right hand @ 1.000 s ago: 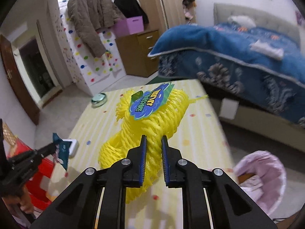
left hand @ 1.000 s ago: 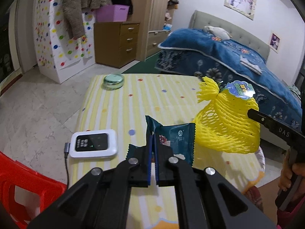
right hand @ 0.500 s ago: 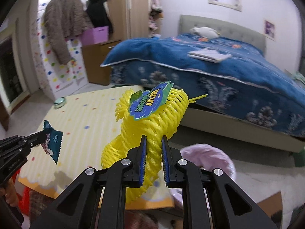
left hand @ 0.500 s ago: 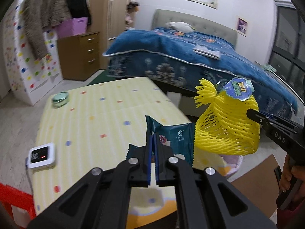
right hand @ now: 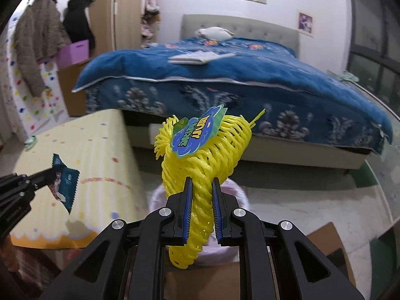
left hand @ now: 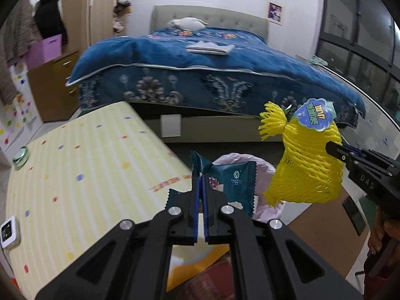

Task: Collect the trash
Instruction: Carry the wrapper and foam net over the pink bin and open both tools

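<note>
My left gripper (left hand: pixel 200 182) is shut on a dark teal snack wrapper (left hand: pixel 233 183), which sticks up and to the right of its pads. My right gripper (right hand: pixel 202 187) is shut on a yellow foam fruit net (right hand: pixel 205 160) with a blue label (right hand: pixel 197 135). In the left wrist view the net (left hand: pixel 305 172) hangs at the right, pinched by the right gripper (left hand: pixel 332 148). In the right wrist view the left gripper (right hand: pixel 51 172) holds the wrapper (right hand: pixel 66 182) at the left. A bin lined with a pale pink bag (left hand: pixel 265 172) (right hand: pixel 240 192) stands on the floor beyond both items, partly hidden.
A low table with a yellow dotted cloth (left hand: pixel 82 170) lies at the left, with a green round tin (left hand: pixel 21 155) and a small white device (left hand: pixel 8 231) on it. A bed with a blue cover (left hand: pixel 212 75) fills the back. Brown cardboard (right hand: pixel 327 240) lies on the floor.
Both grippers have swung right, off the table toward the pink-lined bin, still carrying the wrapper and the net. The table has slid to the left of both views.
</note>
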The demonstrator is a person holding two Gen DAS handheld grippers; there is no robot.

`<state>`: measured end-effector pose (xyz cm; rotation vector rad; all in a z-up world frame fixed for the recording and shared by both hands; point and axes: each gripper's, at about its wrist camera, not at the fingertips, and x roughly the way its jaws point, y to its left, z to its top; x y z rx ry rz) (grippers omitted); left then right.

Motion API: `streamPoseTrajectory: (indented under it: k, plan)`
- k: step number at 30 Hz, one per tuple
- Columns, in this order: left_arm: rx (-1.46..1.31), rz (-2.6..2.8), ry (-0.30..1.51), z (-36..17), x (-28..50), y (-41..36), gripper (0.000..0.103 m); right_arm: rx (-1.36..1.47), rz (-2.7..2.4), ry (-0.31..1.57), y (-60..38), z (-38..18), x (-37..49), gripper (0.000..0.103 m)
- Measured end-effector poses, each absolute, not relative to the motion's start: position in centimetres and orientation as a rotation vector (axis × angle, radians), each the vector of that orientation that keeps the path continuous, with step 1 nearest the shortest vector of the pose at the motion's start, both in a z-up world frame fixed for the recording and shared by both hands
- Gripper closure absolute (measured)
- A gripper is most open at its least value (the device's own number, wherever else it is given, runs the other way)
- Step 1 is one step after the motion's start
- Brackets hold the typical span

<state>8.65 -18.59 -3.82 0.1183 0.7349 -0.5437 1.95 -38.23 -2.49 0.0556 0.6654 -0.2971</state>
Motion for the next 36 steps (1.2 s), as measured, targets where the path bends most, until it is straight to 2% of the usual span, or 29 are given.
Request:
streamPoseTrajectory:
  k: [8,11,13,18,29,32,33,34,36]
  plan:
    - [0.161,-0.592,0.746,-4.6,10.2,-23.2,0.102,0.086,-0.302,0.718,-40.7,-5.6,4.9,0.087]
    - [0.174,-0.597,0.758,-5.2,10.8,-24.2,0.102,0.107,-0.285,0.743,-41.4,-6.9,6.2,0.083]
    - [0.182,-0.598,0.771,-5.8,11.2,-24.8,0.102,0.126,-0.269,0.756,-42.1,-7.9,7.2,0.077]
    - [0.194,-0.599,0.803,-7.2,12.4,-26.0,0.102,0.171,-0.25,0.803,-43.6,-10.2,9.0,0.053]
    - [0.22,-0.683,0.848,-9.7,14.5,-30.6,0.102,0.271,-0.291,0.753,-46.4,-9.0,6.7,0.05]
    - [0.231,-0.701,0.853,-10.4,15.1,-32.0,0.093,0.289,-0.297,0.735,-46.9,-8.2,6.0,0.048]
    - [0.227,-0.709,0.859,-10.6,15.3,-32.3,0.087,0.298,-0.3,0.725,-47.2,-7.9,5.6,0.046]
    - [0.221,-0.717,0.863,-10.8,15.5,-32.4,0.075,0.302,-0.301,0.719,-47.2,-7.7,5.4,0.046]
    - [0.217,-0.725,0.865,-10.9,15.7,-32.7,0.066,0.309,-0.304,0.71,-47.4,-7.3,5.2,0.045]
